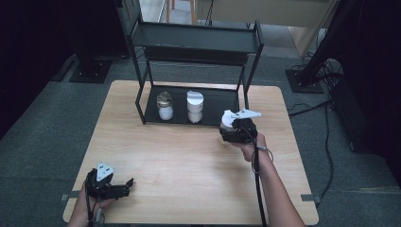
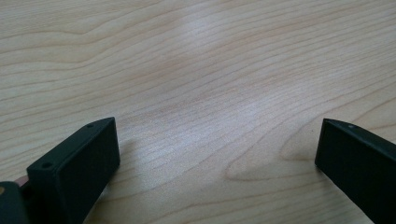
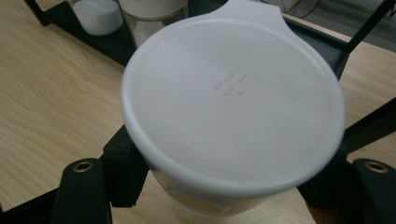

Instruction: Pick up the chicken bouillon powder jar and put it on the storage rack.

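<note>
Right gripper (image 3: 224, 186) grips white-lidded jar (image 3: 231, 107) (shelf rack (image 1: 217, 101) ahead).

On the light wooden table (image 1: 189, 161), the right gripper (image 1: 231, 134) is holding a white-lidded container (image 1: 228, 121) just beside the black metal shelf rack (image 1: 198, 45), while the left gripper (image 1: 124, 187) is resting open near the front-left corner.

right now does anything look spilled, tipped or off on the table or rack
Nothing stands out. Two jars stand upright on the rack's lower shelf, and the right tongs hold a white-lidded jar upright. No spill on the table.
</note>
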